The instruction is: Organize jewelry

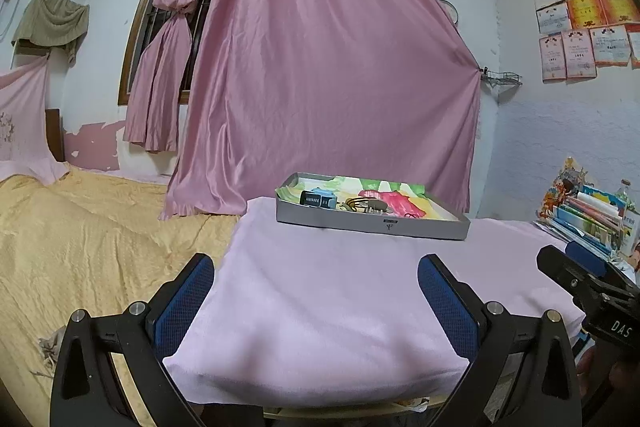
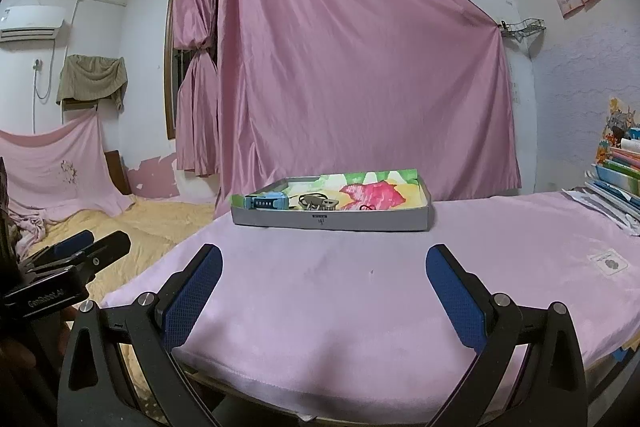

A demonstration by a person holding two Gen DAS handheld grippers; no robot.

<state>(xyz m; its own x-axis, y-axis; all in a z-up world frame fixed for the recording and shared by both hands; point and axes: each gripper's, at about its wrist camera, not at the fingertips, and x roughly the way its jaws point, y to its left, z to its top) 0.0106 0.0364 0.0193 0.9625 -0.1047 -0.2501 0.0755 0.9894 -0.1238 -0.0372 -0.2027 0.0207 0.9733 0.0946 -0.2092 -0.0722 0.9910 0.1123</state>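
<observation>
— On the far side of the pink cloth [image 1: 320, 299] covering the table sits a shallow grey tray [image 1: 372, 225], lined with a paper printed in green, yellow and red. Both grippers hang back at the near edge, well apart from it.

— What is in the tray?

— Toward its left end a small blue box [image 2: 265, 202] with a dark face. Beside that, near the middle, a brownish tangle of jewelry [image 2: 318, 202] — rings or clips, too small to tell. A thin dark loop [image 2: 367, 207] lies on the red part of the lining, to the right of the tangle.

— And the fingers?

— The left gripper [image 1: 316, 269] has its blue-padded fingers [image 1: 188, 301] spread wide, nothing between them but cloth below. The right gripper [image 2: 324, 259] is the same: pads splayed, holding nothing. In the right view the left one shows at the left edge; in the left view the right one shows at the right edge.

— Anything else around?

— A big pink curtain [image 2: 360, 67] hangs behind the tray. A bed with a yellow blanket [image 1: 80, 227] is to the left of the table, a stack of books and papers [image 2: 618, 179] at the right end of the table, and a small white card [image 2: 609, 262] lies on the cloth near them. Certificates [image 1: 588, 23] are pinned on the right wall.
</observation>
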